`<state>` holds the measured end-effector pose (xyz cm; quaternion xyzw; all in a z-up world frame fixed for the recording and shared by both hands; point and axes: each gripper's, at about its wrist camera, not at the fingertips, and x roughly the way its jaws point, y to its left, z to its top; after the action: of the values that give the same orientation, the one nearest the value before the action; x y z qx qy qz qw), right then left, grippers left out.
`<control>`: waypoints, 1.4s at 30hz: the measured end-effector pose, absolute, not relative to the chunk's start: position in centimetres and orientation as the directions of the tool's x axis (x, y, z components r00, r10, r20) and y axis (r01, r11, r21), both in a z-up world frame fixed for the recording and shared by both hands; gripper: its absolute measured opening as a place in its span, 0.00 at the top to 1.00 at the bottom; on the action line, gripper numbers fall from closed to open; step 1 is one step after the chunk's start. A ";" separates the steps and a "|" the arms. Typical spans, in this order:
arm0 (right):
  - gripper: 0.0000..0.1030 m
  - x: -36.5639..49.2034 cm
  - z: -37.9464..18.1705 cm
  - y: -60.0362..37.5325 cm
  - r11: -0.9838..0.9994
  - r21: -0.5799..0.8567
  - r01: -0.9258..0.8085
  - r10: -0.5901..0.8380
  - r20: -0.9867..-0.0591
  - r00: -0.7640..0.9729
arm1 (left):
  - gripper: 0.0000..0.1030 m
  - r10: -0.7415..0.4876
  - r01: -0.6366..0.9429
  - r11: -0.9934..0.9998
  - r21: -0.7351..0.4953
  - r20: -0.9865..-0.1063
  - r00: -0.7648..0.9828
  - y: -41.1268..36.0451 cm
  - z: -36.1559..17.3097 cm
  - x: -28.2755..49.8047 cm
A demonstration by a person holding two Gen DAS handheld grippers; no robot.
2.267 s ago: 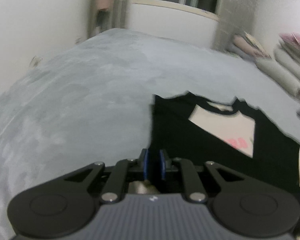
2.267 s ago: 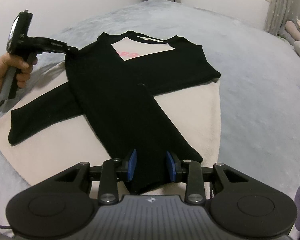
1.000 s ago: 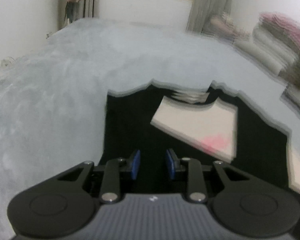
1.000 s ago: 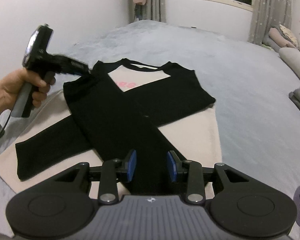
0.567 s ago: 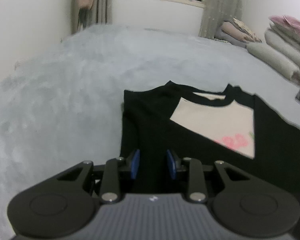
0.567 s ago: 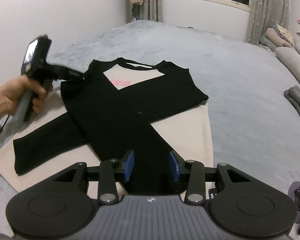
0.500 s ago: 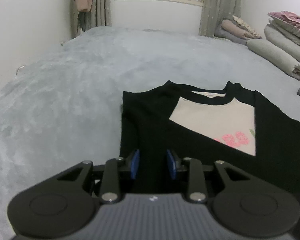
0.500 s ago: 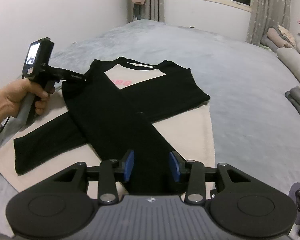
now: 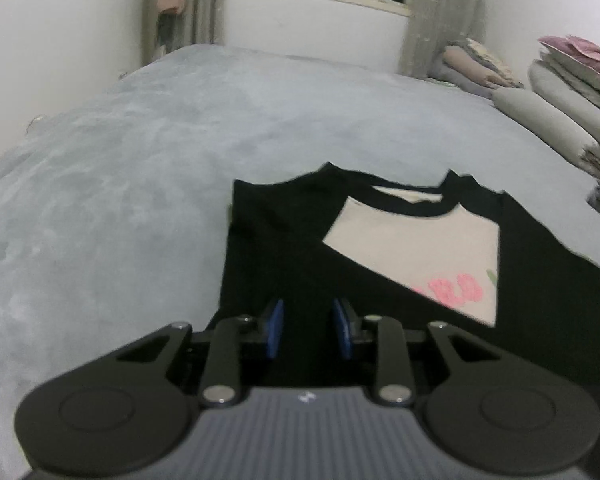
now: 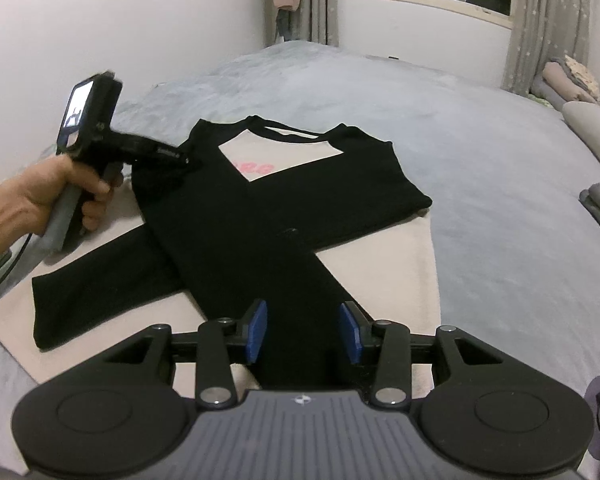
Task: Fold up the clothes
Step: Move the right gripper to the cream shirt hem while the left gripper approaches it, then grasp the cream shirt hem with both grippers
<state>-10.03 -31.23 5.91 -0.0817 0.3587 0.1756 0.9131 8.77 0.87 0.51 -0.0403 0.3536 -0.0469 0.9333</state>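
The shirt (image 10: 260, 216) lay flat on the grey bed (image 10: 500, 208), sleeves crossed. Only the right wrist view showed a hand (image 10: 48, 200) and the near sleeve. Left gripper (image 9: 307, 334) and right gripper (image 10: 303, 332) each stood apart over black cloth; the left had just narrowed.

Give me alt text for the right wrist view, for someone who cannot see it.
A cream shirt with black sleeves lies on a grey bed, both sleeves folded across its front in an X. The right gripper is open over the near sleeve's cuff. At left, a hand holds the left gripper at the shirt's shoulder.
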 end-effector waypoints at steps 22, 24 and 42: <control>0.60 -8.1 3.4 -32.4 0.941 0.024 -0.338 0.238 -0.758 0.608 | 0.56 -0.133 0.015 0.985 -0.172 -0.699 0.703 -0.6 4.1 1.0; 0.60 -8.1 3.4 -32.4 0.941 0.024 -0.339 0.238 -0.758 0.607 | 0.56 -0.119 0.001 0.986 -0.165 -0.705 0.700 -1.2 4.2 -1.2; 0.55 -12.6 3.2 -36.5 0.930 0.018 -0.366 0.245 -0.773 0.584 | 0.56 -0.094 0.029 0.994 -0.103 -0.706 0.702 0.7 2.1 -16.6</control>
<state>-12.58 -36.46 3.25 -0.0717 0.4220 0.1723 0.8872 -16.58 0.66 2.09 -0.0417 0.3847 -0.0334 0.9215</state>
